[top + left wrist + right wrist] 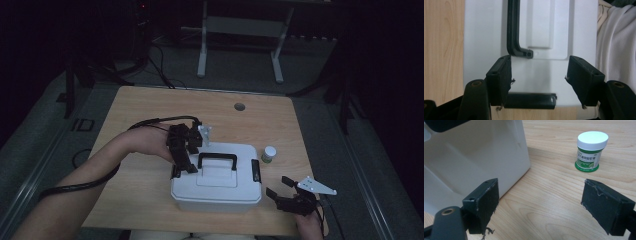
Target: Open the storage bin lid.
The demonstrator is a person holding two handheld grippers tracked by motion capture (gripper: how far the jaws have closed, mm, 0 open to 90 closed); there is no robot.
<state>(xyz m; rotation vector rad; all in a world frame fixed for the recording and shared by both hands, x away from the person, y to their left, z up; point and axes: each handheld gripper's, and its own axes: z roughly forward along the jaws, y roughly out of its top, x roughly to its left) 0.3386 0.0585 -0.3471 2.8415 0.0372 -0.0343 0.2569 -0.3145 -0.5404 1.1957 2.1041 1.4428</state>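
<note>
A white lidded box [216, 186] with a black carry handle [217, 158] stands at the table's near middle. My left gripper [183, 170] hovers over the box's left edge, pointing down, jaws open. In the left gripper view its gripper [539, 72] straddles bare lid [486, 30], with the black side latch [531, 100] just below the fingertips and the handle [512, 30] beyond; nothing is pinched. My right gripper [280, 187] rests right of the box near the front edge, open and empty. Its view shows the gripper [539, 195], the box corner [486, 152] and a small jar [589, 151].
The white-capped, green-labelled jar [269, 154] stands on the wooden table [150, 107] just right of the box. A second black latch [256, 170] sits on the box's right side. A round hole [239, 106] lies toward the far edge. White cloth [616, 50] shows past the box.
</note>
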